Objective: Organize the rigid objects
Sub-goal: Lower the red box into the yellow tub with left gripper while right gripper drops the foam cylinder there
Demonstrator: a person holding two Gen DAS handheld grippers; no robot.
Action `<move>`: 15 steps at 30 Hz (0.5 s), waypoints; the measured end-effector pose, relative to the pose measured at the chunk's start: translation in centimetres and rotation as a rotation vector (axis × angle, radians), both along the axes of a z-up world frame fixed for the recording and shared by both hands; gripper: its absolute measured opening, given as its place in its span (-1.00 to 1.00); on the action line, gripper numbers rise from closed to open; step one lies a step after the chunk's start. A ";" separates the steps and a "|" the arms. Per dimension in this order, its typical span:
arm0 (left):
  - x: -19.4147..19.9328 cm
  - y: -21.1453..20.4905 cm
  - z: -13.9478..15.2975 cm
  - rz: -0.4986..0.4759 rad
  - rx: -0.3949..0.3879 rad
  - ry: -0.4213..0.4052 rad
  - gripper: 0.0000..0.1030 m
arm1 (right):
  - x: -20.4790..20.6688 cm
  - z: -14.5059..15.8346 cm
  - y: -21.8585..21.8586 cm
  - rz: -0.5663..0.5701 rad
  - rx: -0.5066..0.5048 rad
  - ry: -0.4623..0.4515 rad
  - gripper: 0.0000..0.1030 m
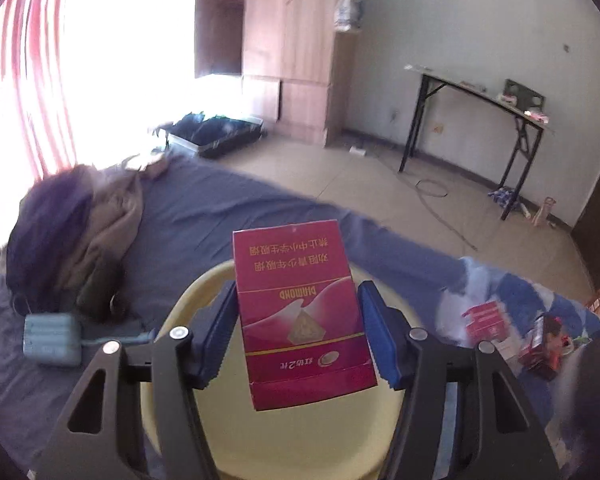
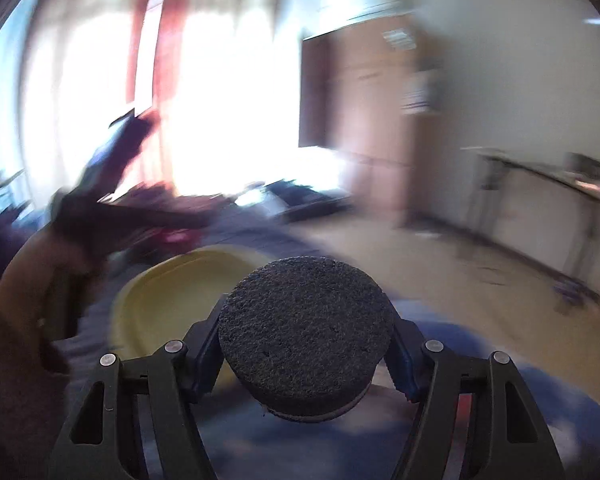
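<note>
Two claws, both loaded. Left claw [image 1: 298,334] is clamped on a red cigarette pack [image 1: 300,312], blue pads pressing its two narrow sides, and the pack's print reads upside down in the left wrist view. It hangs right over a yellow basin [image 1: 180,360] that sits on a bed [image 1: 204,208] with a grey sheet. Whether the pack touches the basin is hard to call, looks like it's above it.

Right claw [image 2: 306,340] is squeezed on a dark round disc [image 2: 306,328], rough and sponge-like on top, with a lighter band along its lower edge. The disc fills the gap between the fingers and sticks up out of them. Same basin [image 2: 172,300] shows just to the left of it in the right wrist view, which is badly smeared.

Other bed stuff in the left view: a heap of clothes [image 1: 76,232] at the far left, a pale blue-grey gadget [image 1: 52,340] with a cord just below it, and off to the right a second red box [image 1: 486,320] plus some small clutter on a blue patterned cloth [image 1: 520,292]. Across the tiled floor a folding desk [image 1: 480,92] stands against the wall, with a wardrobe [image 1: 292,40] next to the bright curtained window [image 1: 40,80] and an open suitcase [image 1: 216,132] on the floor.
</note>
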State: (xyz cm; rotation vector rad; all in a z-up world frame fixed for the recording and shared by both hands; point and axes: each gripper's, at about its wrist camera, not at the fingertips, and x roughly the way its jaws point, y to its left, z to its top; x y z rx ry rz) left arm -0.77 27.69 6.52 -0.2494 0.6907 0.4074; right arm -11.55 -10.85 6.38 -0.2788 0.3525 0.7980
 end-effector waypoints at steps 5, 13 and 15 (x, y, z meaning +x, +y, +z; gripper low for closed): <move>0.6 4.0 -4.2 0.019 -0.146 0.066 0.20 | 2.0 -5.4 9.5 0.149 -0.205 0.040 0.30; 2.2 4.7 -8.8 0.026 -0.238 0.179 0.20 | 6.3 -9.8 17.3 0.189 -0.384 0.143 0.30; 2.3 5.1 -9.4 0.047 -0.258 0.181 0.20 | 6.3 -10.7 18.7 0.181 -0.436 0.107 0.31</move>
